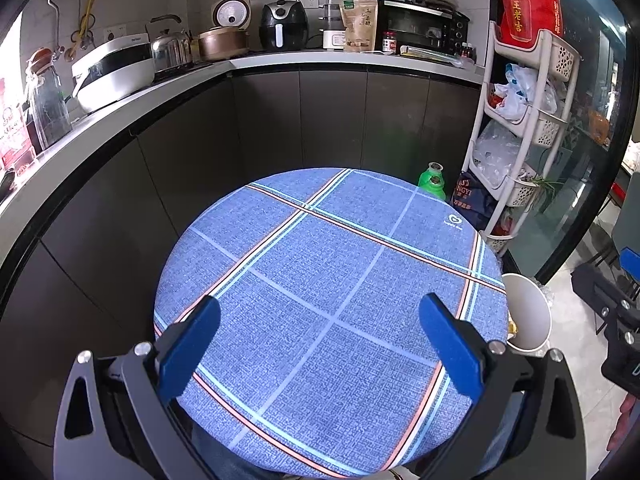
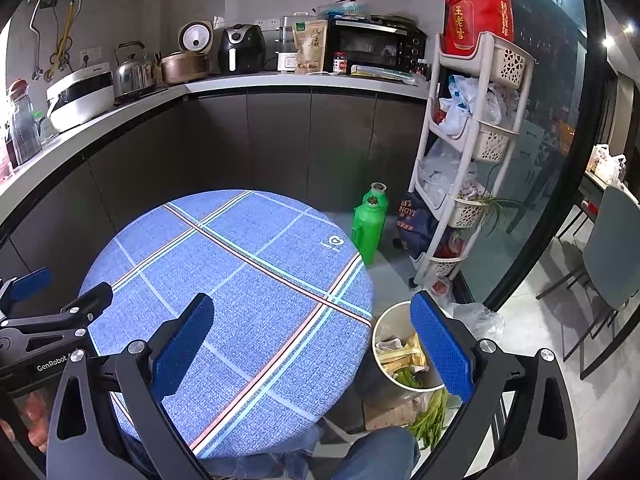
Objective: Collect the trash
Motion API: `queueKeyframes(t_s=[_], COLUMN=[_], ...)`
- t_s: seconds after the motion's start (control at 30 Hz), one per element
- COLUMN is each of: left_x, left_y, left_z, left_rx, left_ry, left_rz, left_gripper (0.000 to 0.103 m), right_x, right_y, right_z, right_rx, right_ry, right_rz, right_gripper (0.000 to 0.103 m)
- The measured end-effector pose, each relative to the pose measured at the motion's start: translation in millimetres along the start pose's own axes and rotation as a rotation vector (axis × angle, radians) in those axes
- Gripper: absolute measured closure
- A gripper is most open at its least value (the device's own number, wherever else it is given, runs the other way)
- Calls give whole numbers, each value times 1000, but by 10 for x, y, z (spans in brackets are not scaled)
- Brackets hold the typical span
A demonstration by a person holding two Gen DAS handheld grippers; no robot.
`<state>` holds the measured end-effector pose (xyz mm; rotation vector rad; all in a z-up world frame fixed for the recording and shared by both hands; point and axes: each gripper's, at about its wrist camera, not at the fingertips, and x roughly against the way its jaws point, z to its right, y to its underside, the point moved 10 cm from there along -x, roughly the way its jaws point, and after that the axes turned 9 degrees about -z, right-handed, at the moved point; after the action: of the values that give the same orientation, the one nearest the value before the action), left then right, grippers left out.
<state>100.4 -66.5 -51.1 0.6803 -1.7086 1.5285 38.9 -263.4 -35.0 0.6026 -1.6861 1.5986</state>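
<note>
Both tongs apart and empty above a bare round table (image 1: 332, 280).
We should sweep the right gripper (image 2: 312, 340) toward greens (image 2: 430, 420) lower right, beside the bin (image 2: 378, 332); left gripper (image 1: 320, 340) waits.

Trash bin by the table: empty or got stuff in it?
Not empty. The trash bin holds paper scraps, yellowish wrappers and green stalks, seen through its open top in the right wrist view.
</note>
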Motion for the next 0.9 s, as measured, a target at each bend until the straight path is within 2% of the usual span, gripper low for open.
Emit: queueKeyframes(t_s=[0.9], left_x=[30], left_y=[-33], left_z=[22], left_rx=[-7], left_ry=[-3], left_rz=[7], left_gripper=[3], right_x=[1], right_y=[-2], right_z=[3], right_rx=[-9], right_ry=[-6], right_rz=[6], right_gripper=[8])
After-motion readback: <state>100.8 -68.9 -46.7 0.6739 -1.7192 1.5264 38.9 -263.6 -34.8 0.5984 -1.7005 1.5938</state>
